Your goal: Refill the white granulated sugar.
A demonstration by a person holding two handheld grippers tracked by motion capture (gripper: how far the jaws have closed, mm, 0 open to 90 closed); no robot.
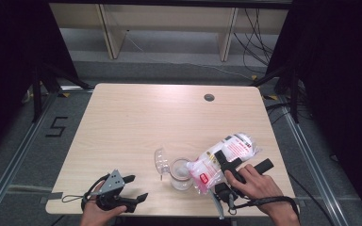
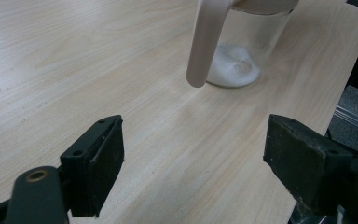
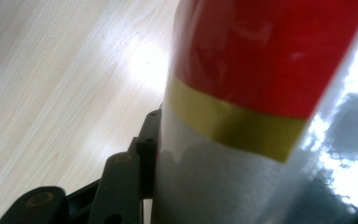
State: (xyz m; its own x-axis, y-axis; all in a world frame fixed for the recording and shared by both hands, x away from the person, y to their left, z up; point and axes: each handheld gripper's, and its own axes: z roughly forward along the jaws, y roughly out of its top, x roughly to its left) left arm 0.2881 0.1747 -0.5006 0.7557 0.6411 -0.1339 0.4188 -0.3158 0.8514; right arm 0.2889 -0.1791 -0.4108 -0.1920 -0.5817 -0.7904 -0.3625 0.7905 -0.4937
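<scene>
one plastic bag [image 1: 226, 153] of white grains, printed in red and white, lies tilted across the right gripper [image 1: 227, 165], its lower end hanging over the mouth of a clear glass jar [image 1: 181, 174]. the tilt looks meant for pouring: the bag's mouth is the low end and sits right above the jar, and a small heap of white grains [image 2: 233, 65] already covers the jar's bottom, so the filling seems only begun. the jar stands upright near the front edge of the wooden table [image 1: 136, 117], and its clear lid [image 1: 161, 160] lies just beside it on the left, set aside so the mouth stays free. the right gripper's jaws are clamped on the bag about halfway along it; in the right gripper view the red and yellow print [image 3: 242, 93] presses flat against the one jaw that shows. the left gripper [image 1: 136, 188] rests at the front left of the table, well apart from the jar, jaws spread wide with nothing between them, aimed toward the jar as if ready to steady it.
</scene>
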